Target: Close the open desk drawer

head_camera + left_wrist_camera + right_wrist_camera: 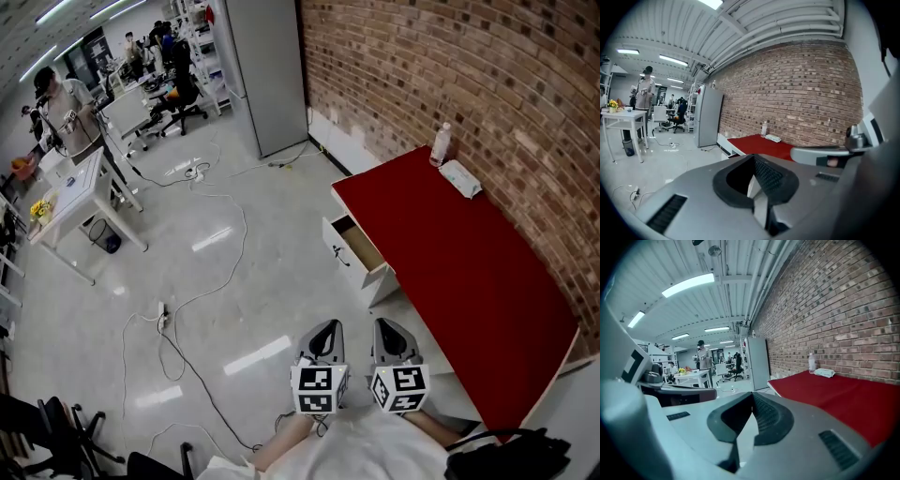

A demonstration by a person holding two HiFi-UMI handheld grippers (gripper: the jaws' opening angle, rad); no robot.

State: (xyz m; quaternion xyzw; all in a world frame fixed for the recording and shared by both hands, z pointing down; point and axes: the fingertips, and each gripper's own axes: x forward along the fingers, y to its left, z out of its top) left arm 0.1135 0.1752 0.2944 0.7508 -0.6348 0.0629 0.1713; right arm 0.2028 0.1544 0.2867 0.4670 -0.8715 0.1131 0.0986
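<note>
A white drawer (358,246) stands pulled out from the left side of the red-topped desk (469,272) that runs along the brick wall; its wooden inside shows and looks empty. Both grippers hang low in the head view, close to the person's body and well short of the drawer. My left gripper (324,330) is shut with nothing in it, and my right gripper (390,330) beside it is shut and empty too. The left gripper view shows its jaws (758,187) pressed together, with the red desk (761,144) far ahead. The right gripper view also shows meeting jaws (743,427) beside the desk (834,394).
A clear bottle (441,143) and a white packet (461,178) sit at the desk's far end. Cables (202,281) trail over the floor. A grey cabinet (267,75) stands beyond the desk, and a white table (75,192) with a person (66,112) is far left. A black bag (511,455) lies bottom right.
</note>
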